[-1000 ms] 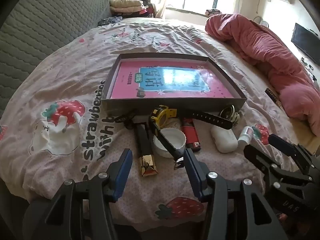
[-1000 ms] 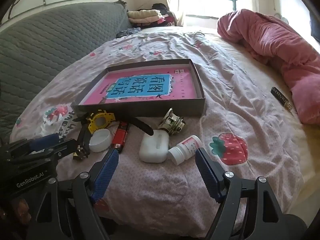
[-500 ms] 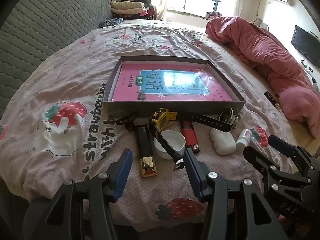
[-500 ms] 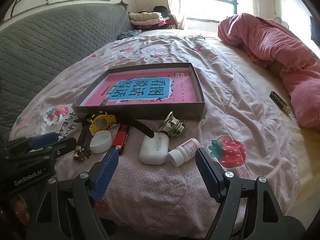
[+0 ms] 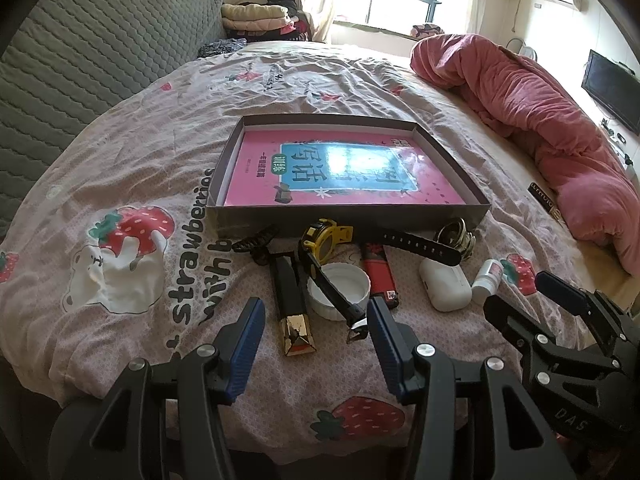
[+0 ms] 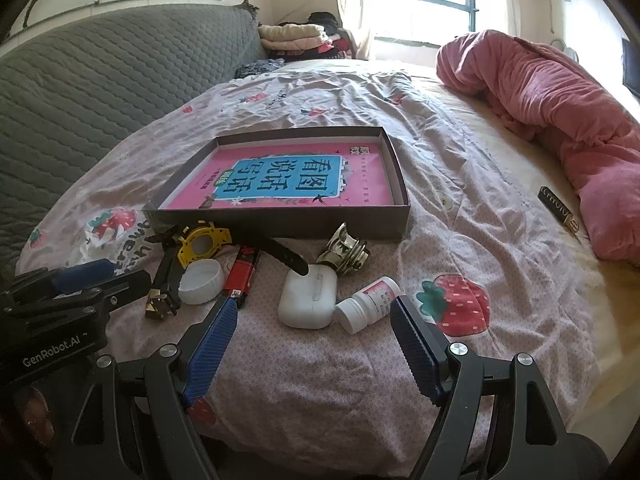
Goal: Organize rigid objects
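A shallow dark box with a pink book inside lies on the bed. In front of it are a yellow watch, a white cap, a red lighter, a black and gold lipstick, a white earbud case, a small white bottle and a brass piece. My left gripper is open just short of the lipstick. My right gripper is open before the earbud case.
The bedsheet has strawberry prints. A rolled pink blanket lies at the right, with a dark slim box beside it. A grey quilted headboard stands at the left, folded clothes at the far end.
Both cameras have tilted slightly so the room shows higher. The grippers stay open in about the same place and the objects have not moved.
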Demonstrator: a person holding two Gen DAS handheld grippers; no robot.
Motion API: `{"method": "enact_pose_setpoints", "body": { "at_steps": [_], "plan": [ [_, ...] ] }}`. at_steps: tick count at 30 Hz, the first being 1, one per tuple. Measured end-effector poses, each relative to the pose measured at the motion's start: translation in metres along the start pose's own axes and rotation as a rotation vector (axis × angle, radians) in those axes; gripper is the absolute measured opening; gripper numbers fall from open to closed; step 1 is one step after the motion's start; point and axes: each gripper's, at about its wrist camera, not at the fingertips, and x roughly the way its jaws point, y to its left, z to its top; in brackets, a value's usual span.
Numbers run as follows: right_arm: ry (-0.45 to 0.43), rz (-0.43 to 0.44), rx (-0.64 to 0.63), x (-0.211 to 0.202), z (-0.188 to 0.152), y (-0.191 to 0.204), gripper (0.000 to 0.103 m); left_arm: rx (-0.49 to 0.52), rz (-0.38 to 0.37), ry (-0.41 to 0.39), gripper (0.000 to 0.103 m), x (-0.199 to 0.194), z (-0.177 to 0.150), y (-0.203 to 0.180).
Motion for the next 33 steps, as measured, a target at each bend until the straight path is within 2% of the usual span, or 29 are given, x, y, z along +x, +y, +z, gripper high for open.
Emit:
{"method": "enact_pose_setpoints", "body": {
  "at_steps": [33],
  "plan": [
    [0.001,-0.008,-0.006,-0.0018,0.0001,0.0,0.08,-0.001,0.004,-0.002,0.053,-0.0007,-0.0019,0.0031]
  ]
}}
